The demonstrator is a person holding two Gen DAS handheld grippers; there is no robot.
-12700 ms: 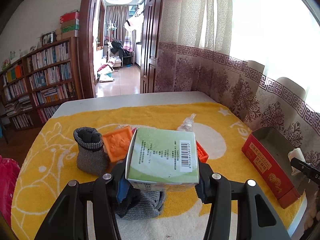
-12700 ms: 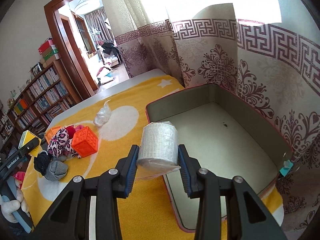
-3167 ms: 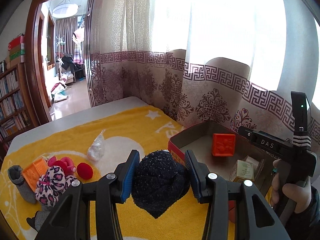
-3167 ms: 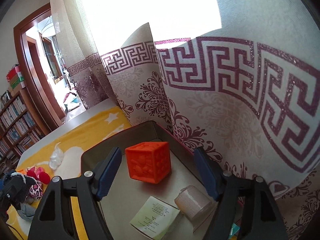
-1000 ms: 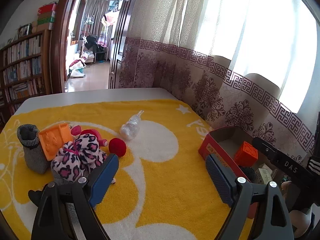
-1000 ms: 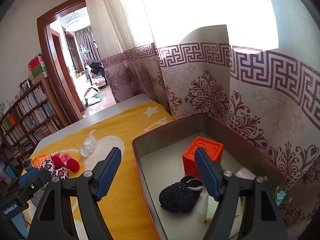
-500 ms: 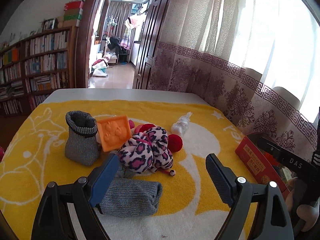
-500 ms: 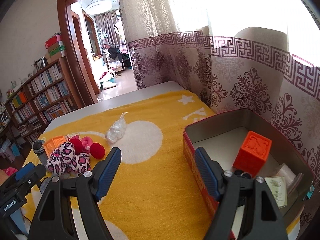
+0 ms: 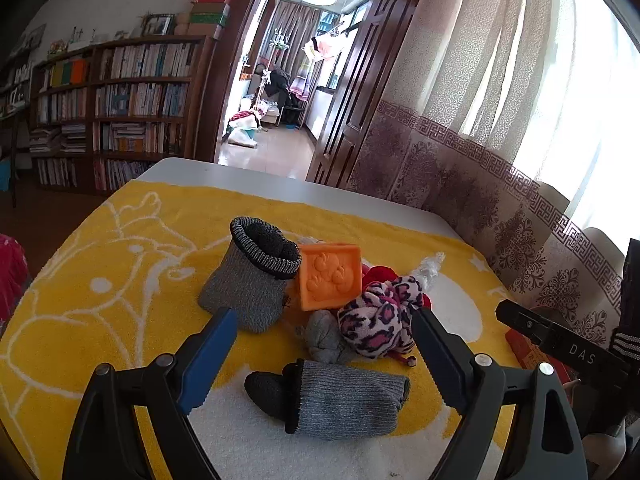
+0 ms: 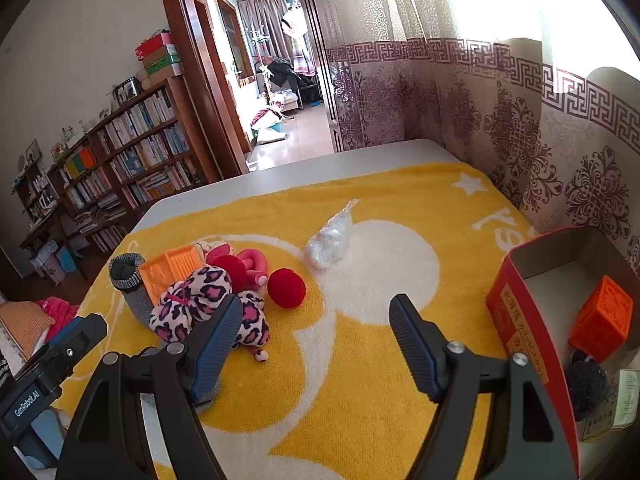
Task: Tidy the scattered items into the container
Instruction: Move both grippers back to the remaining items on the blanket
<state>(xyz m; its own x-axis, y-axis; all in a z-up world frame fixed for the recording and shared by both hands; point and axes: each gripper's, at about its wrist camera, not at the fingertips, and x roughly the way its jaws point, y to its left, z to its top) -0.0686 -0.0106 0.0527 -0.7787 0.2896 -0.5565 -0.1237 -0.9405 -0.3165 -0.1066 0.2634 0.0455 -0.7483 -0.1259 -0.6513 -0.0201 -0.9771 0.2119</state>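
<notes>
Grey sock (image 9: 344,398) lies near, between wide-open empty left gripper (image 9: 324,336) fingers. Right gripper (image 10: 316,334) also open, empty. Red box (image 10: 524,344) far right. Step: reach for next item; next, lower, close on sock.

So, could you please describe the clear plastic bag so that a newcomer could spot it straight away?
Start at the yellow blanket covering the table and find its large white circle. The clear plastic bag lies on that circle's far-left edge, apart from the toy pile, beyond the red ball. It alone is crinkly and see-through, with a twisted top.
</notes>
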